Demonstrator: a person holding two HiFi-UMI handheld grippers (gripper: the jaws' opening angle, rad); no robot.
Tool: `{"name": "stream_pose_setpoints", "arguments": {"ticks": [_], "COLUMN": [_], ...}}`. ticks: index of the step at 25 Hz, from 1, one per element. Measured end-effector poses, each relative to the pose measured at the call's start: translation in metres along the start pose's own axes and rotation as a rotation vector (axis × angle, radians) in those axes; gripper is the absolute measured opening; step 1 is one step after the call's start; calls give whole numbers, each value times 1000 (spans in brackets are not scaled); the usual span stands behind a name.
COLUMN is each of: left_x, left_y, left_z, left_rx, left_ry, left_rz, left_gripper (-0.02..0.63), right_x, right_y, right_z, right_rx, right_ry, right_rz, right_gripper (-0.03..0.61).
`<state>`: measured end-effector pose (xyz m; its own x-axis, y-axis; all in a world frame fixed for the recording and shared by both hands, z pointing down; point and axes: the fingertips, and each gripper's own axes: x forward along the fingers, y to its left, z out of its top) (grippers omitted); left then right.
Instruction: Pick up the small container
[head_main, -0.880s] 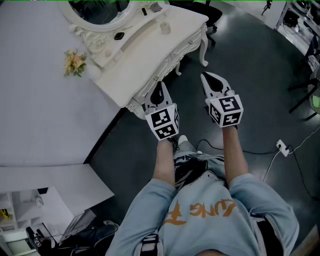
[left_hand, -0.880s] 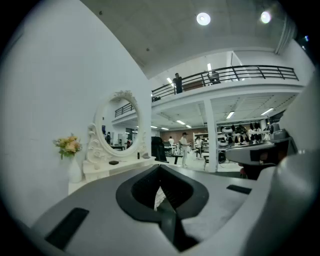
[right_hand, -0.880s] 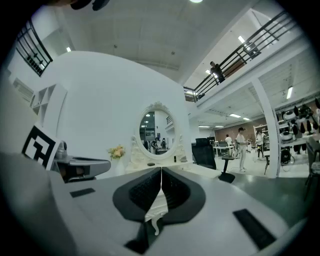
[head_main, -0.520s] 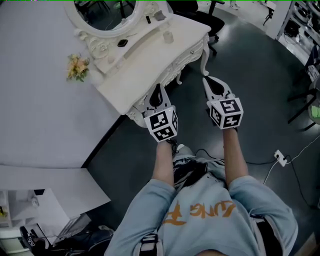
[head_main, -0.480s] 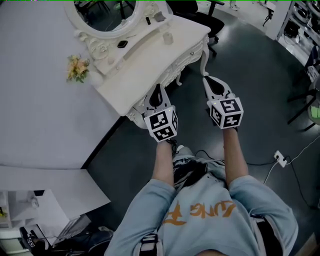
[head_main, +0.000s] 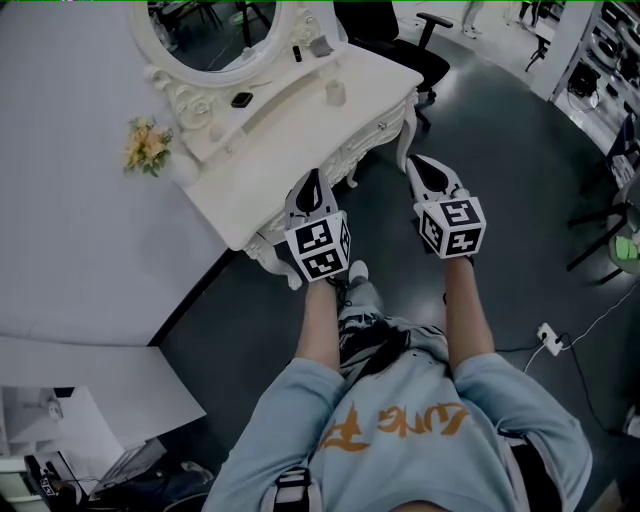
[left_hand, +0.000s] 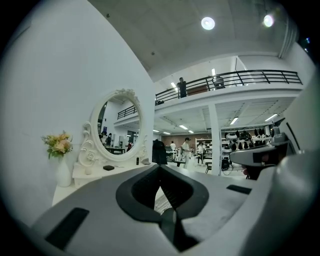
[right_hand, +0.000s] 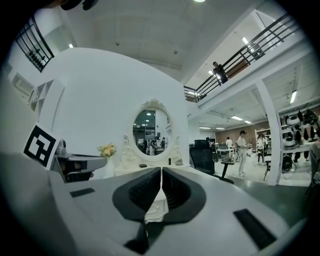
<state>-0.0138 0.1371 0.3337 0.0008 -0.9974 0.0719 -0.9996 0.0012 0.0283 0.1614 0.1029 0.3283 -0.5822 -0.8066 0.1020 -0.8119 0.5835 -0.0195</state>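
— Black pads on both your grippers: is anything between them?

— No. Your left gripper (head_main: 311, 178) has its jaws pressed together on nothing. Your right gripper (head_main: 420, 163) is the same, closed and empty.

— Where do they stand?

— Your left gripper hangs over the near corner of the white desk (head_main: 270, 150). Your right one is out past the desk's carved front edge, over the dark floor (head_main: 500, 140).

— And the thing to pick up?

— I take it to be the small pale container (head_main: 336, 93). It stands upright on the desk, close to that carved front edge and toward the far corner. It lies ahead of both grippers, forward and a little right of your left, forward and left of your right. It looks squat, with no long axis I can read from here.

— Which hand goes?

— The left looks slightly nearer and stands over the desk, though the margin is small. Either way, you must open the jaws before you reach it.

— Anything beyond?

— A small black thing (head_main: 241, 99) lies further left, then the oval mirror (head_main: 215, 30) along the far edge.
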Motion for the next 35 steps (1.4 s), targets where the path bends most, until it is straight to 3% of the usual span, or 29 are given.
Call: {"name": "stream_pose_setpoints", "arguments": {"ticks": [11, 22, 26, 35], "left_x": [157, 308, 358, 410], "left_y": [14, 39, 51, 50], "left_z": [-31, -97, -110, -124], "left_rx": [-38, -56, -77, -85], "left_ry": [61, 270, 297, 324], "left_rz": [-54, -116, -137, -195], "left_gripper": [21, 21, 21, 21], "right_x": [129, 292, 344, 382], "right_y": [-74, -107, -116, -151], "right_z": [-15, -57, -63, -73], "right_rx": [19, 118, 118, 113], "right_ry": [56, 188, 219, 275], "right_rz": [-32, 18, 33, 7], "right_gripper": [29, 29, 29, 29]}}
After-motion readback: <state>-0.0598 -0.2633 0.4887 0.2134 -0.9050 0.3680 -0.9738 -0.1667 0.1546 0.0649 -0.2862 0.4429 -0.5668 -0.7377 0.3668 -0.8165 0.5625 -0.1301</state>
